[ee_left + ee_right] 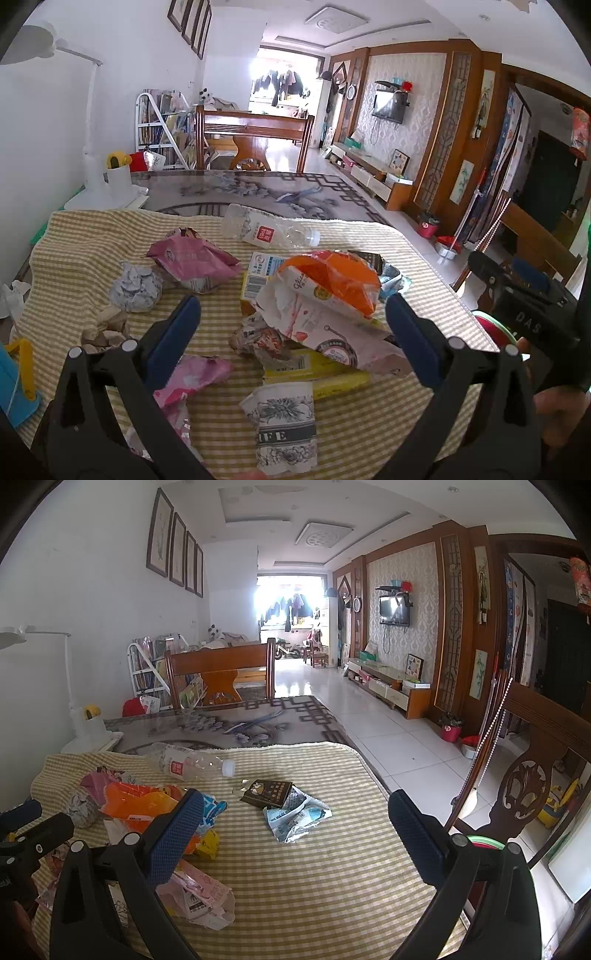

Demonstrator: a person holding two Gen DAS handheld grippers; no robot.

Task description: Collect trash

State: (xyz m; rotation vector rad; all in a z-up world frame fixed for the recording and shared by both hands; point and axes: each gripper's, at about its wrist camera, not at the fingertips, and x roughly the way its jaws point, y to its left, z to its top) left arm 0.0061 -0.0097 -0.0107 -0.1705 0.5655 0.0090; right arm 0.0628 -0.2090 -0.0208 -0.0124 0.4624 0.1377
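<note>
Here, my left gripper (291, 317) hangs with its blue pads spread wide, pinching nothing, just above the trash heaped on a yellow checked cloth (369, 424). Between its fingers lies a white and orange snack bag (325, 295) on a yellow box (325, 373). A clear plastic bottle (269, 230) lies on its side at the cloth's far edge. My right gripper (295, 823) is spread too, above a dark packet (267, 793) and crumpled foil wrapper (295, 818).
</note>
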